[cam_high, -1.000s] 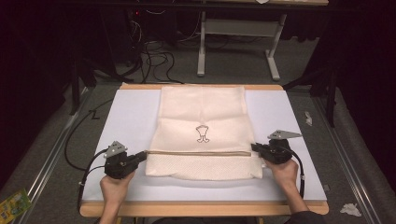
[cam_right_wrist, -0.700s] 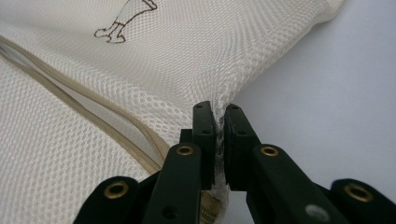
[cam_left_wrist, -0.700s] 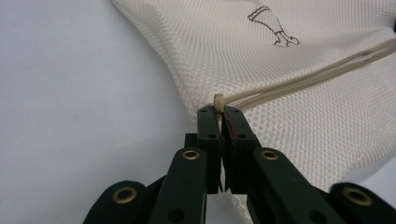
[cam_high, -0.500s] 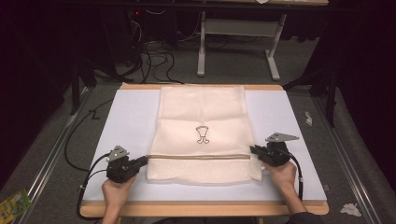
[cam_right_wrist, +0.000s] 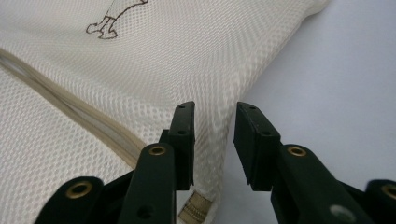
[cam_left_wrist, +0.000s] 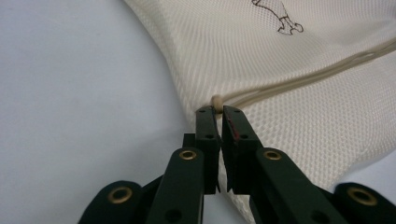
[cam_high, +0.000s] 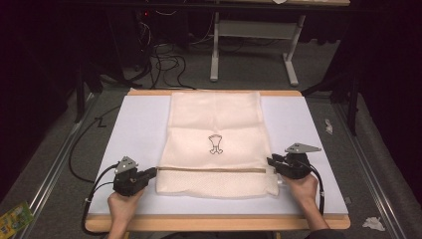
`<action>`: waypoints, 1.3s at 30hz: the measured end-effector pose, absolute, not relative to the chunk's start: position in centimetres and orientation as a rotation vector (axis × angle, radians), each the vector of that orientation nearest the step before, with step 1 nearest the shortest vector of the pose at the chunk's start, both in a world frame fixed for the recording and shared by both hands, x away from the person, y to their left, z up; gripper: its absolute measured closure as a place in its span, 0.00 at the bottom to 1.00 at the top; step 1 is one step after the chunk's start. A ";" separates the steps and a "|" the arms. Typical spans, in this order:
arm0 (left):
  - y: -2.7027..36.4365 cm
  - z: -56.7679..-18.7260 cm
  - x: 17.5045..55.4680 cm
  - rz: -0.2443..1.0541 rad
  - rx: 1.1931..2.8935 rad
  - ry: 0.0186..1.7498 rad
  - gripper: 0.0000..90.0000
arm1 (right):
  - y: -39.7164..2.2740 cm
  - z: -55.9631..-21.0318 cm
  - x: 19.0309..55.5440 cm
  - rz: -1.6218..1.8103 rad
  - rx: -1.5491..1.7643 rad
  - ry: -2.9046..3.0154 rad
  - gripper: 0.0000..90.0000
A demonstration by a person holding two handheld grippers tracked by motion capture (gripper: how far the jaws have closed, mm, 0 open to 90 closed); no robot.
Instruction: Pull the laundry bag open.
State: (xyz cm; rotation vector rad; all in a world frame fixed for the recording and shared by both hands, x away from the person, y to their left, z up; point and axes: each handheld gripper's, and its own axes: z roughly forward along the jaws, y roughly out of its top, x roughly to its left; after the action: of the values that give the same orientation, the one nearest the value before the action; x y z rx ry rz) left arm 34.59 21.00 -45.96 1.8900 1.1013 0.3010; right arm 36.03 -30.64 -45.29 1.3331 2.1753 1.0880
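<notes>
White tabletop (cam_high: pixel 134 129), cream mesh laundry bag (cam_high: pixel 215 124) folded lower centre. Left gripper (cam_left_wrist: pixel 218 112) nearly pressed together at the bag's edge, its jaws just easing apart; right gripper (cam_right_wrist: pixel 212 116) spread, just opening off the edge. Release step, I reckon; next, pull both clear.

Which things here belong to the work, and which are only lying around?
In the work:
- mesh bag
- its zipper
- left gripper, nearly shut at the bag's edge
- right gripper, jaws just opening, astride the bag's edge

Lying about:
- crumpled paper on the floor
- green packet
</notes>
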 end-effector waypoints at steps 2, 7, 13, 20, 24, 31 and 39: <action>21.2 -45.6 34.4 0.305 1.874 1.097 0.90 | -30.8 -45.0 35.8 1.096 1.333 2.161 0.72; 20.9 -45.0 34.3 0.348 1.864 1.069 0.82 | -31.2 -44.3 35.4 1.105 1.308 2.135 0.72; 20.9 -43.6 34.6 0.383 1.812 1.051 0.71 | -32.7 -42.9 34.9 1.174 1.306 2.044 0.71; 22.2 -42.3 35.0 0.450 1.740 1.073 0.66 | -35.0 -41.8 34.7 1.193 1.303 1.947 0.66; 22.9 -41.8 35.0 0.480 1.714 1.090 0.66 | -35.8 -41.5 34.7 1.201 1.318 1.922 0.64; 23.5 -41.8 35.5 0.507 1.702 1.120 0.66 | -36.9 -41.5 34.8 1.207 1.360 1.881 0.61; 24.3 -42.3 36.0 0.517 1.674 1.157 0.65 | -38.0 -41.6 34.7 1.225 1.383 1.846 0.58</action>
State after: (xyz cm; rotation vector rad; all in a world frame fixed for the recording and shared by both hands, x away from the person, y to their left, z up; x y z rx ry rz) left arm 36.00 24.34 -42.33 1.6735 1.1572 0.5175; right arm 34.66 -38.04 -41.61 1.3829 1.8465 1.2247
